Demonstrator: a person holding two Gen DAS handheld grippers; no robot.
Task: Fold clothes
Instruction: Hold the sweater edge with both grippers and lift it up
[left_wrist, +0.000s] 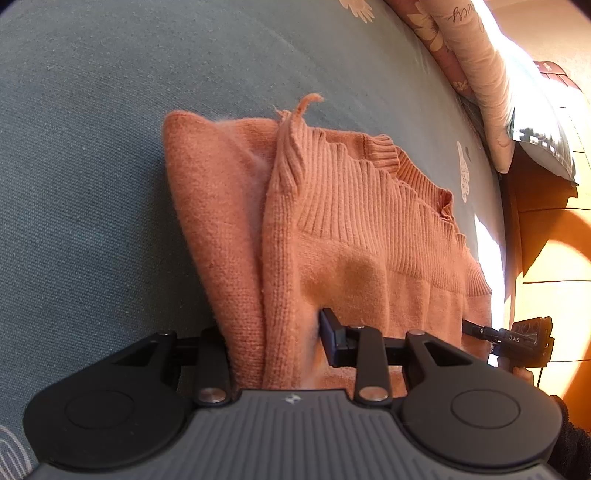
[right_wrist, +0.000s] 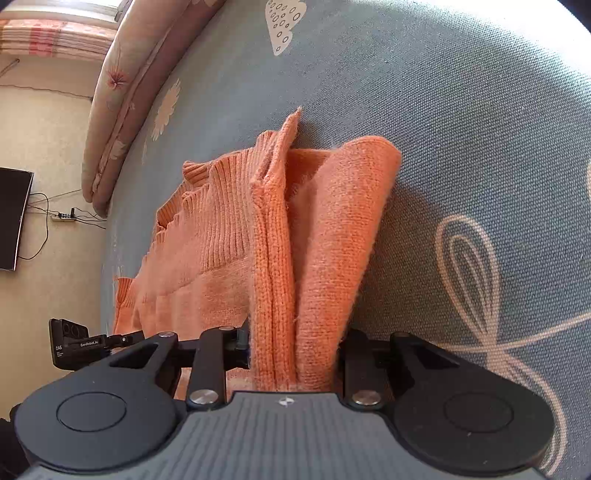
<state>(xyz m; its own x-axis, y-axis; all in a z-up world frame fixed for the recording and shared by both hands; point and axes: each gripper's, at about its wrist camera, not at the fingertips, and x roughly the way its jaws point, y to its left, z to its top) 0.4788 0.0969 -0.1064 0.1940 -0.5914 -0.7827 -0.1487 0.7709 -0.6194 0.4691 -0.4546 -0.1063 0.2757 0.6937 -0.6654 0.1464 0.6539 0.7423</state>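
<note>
An orange knit sweater (left_wrist: 332, 206) lies folded on a grey-blue bed sheet (left_wrist: 92, 147), its ribbed hem bunched on top. My left gripper (left_wrist: 273, 328) straddles a thick fold at the near edge. Its blue right pad (left_wrist: 328, 339) shows bare beside the cloth, so the jaws stand open around the fold. In the right wrist view, my right gripper (right_wrist: 293, 338) is shut on a doubled fold of the same sweater (right_wrist: 221, 240), which hides both fingertips. Each view shows the other gripper at the sweater's far side: the right one (left_wrist: 524, 339), the left one (right_wrist: 77, 345).
A pink floral quilt roll (left_wrist: 480, 74) (right_wrist: 110, 92) lies along the bed's far edge. Sunlit wooden floor (left_wrist: 554, 258) is beyond the bed. A dark screen (right_wrist: 11, 218) and a power strip (right_wrist: 62, 218) with cables stand by the wall. The sheet (right_wrist: 443, 129) carries white printed patterns.
</note>
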